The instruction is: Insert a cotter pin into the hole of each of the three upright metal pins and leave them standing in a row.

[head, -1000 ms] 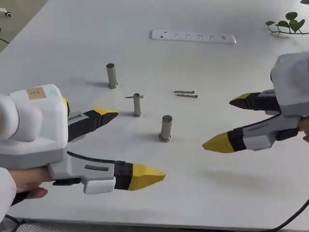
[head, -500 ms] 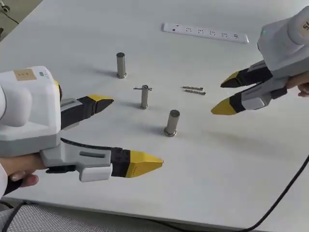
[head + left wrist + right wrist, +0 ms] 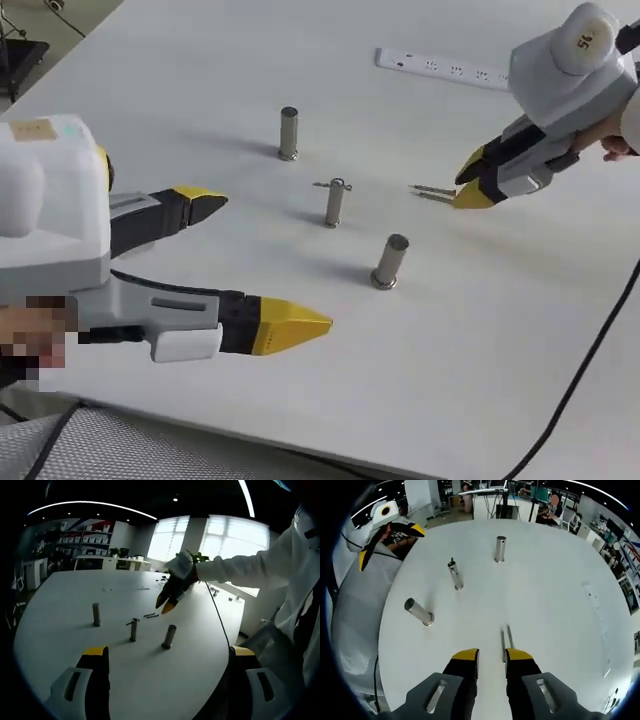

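Jaws of the right gripper (image 3: 492,656) stand a narrow gap apart, empty, with their tips just short of the two loose cotter pins (image 3: 506,636). These lie flat, side by side on the tabletop (image 3: 480,330), at 3 o'clock from the middle pin (image 3: 334,203), which already carries one. The far pin (image 3: 289,133) and near pin (image 3: 390,262) look bare. The left gripper (image 3: 255,262) hangs wide open, empty. Thin, light, stiff wire will likely skid, so pinch one crosswise near an end, leaving its legs free.

Right gripper (image 3: 468,182) cap: 2 dark chars, maybe "5L", too blurry to confirm
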A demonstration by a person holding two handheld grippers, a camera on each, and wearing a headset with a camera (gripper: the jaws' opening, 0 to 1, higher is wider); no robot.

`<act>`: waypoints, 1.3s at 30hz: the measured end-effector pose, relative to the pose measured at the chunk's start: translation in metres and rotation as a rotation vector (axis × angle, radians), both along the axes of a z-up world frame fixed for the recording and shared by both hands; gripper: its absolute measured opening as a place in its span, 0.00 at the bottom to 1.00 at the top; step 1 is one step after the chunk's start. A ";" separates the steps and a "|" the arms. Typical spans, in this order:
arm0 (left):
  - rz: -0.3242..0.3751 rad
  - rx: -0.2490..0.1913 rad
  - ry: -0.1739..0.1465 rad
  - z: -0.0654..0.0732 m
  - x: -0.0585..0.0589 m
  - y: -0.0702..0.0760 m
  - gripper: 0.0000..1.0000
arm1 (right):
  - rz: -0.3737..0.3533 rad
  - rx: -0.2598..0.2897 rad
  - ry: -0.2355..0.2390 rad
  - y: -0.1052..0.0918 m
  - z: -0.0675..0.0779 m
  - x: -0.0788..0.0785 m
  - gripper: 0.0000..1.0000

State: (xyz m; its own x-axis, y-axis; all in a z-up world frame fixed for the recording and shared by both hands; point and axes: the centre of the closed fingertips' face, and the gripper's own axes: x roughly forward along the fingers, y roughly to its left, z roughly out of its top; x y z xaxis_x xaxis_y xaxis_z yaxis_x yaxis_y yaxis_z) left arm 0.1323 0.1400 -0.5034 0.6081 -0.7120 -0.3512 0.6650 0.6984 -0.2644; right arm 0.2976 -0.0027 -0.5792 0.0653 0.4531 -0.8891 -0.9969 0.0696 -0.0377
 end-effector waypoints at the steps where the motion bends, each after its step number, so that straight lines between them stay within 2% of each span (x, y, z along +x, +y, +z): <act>1: 0.001 -0.004 0.001 0.000 0.000 0.000 0.99 | -0.003 -0.001 0.008 0.001 -0.001 0.001 0.15; 3: 0.003 -0.008 0.005 0.000 0.000 -0.001 0.99 | -0.002 -0.005 0.025 0.003 -0.005 0.001 0.13; 7: 0.015 0.004 0.014 -0.005 0.000 0.002 0.99 | 0.009 -0.053 0.032 0.001 -0.012 0.003 0.04; 9: 0.013 0.004 0.017 -0.006 0.000 0.003 0.99 | 0.011 -0.074 0.045 -0.001 -0.016 0.002 0.04; 13: 0.014 -0.005 0.018 -0.005 0.001 0.006 0.99 | 0.019 -0.107 0.033 -0.005 -0.022 0.005 0.05; 21: 0.025 -0.005 0.033 -0.011 0.001 0.011 0.99 | 0.000 -0.121 0.043 -0.009 -0.026 0.012 0.05; 25: 0.024 -0.003 0.037 -0.011 0.000 0.011 0.99 | 0.022 -0.133 0.047 -0.008 -0.029 0.011 0.03; 26: 0.024 -0.002 0.037 -0.012 0.000 0.012 0.99 | 0.042 -0.134 0.030 -0.007 -0.029 0.015 0.02; 33: 0.025 0.007 0.044 -0.014 -0.001 0.012 0.99 | 0.000 -0.125 0.028 -0.007 -0.031 0.020 0.00; 37: 0.036 0.002 0.055 -0.015 -0.002 0.013 0.99 | 0.061 -0.127 -0.035 -0.008 -0.032 0.021 0.00; 39: 0.043 0.005 0.052 -0.014 -0.001 0.014 0.99 | 0.081 -0.135 -0.058 -0.010 -0.033 0.030 0.00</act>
State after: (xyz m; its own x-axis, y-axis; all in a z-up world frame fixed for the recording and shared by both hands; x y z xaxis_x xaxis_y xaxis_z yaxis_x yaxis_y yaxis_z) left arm 0.1311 0.1538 -0.5178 0.6186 -0.6838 -0.3871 0.6199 0.7274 -0.2943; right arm 0.3277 -0.0130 -0.6119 0.0861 0.3360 -0.9379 -0.9949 -0.0201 -0.0985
